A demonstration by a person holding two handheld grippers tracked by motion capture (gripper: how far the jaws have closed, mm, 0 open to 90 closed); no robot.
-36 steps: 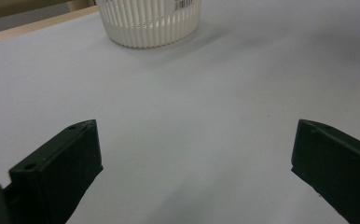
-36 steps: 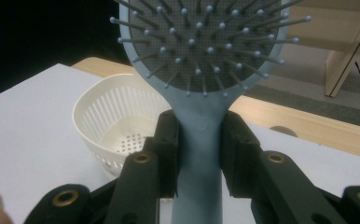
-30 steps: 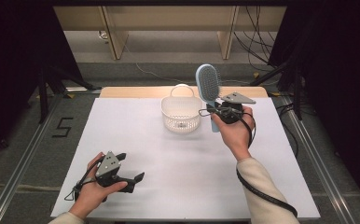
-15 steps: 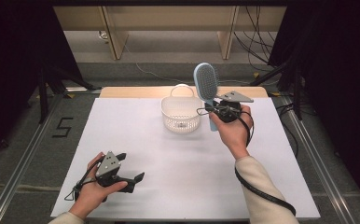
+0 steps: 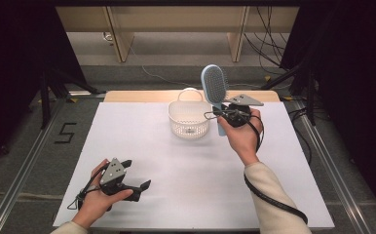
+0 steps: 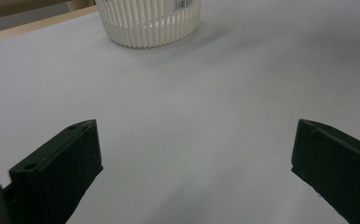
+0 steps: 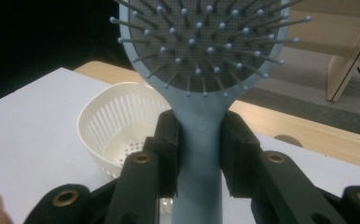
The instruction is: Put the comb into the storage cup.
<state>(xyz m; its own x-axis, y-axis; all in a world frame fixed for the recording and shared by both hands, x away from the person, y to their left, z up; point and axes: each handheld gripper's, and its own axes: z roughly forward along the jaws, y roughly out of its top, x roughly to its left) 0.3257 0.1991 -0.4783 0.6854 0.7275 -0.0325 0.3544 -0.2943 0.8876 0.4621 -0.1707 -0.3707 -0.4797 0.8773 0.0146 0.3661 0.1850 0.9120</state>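
The right gripper (image 5: 223, 115) clamps the handle of a blue paddle hairbrush (image 5: 214, 85) held upright beside the white slotted basket (image 5: 189, 119), its head cropped in the right gripper view, while the left gripper (image 5: 136, 181) rests wide, empty.

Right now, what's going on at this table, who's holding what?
A person works with a gripper in each hand. The right gripper is clamped on the handle of a light blue hairbrush, held upright in the air, head up, next to a white slatted basket at the far side of the white table. The left gripper rests low near the table's front edge, jaws wide open and holding nothing.
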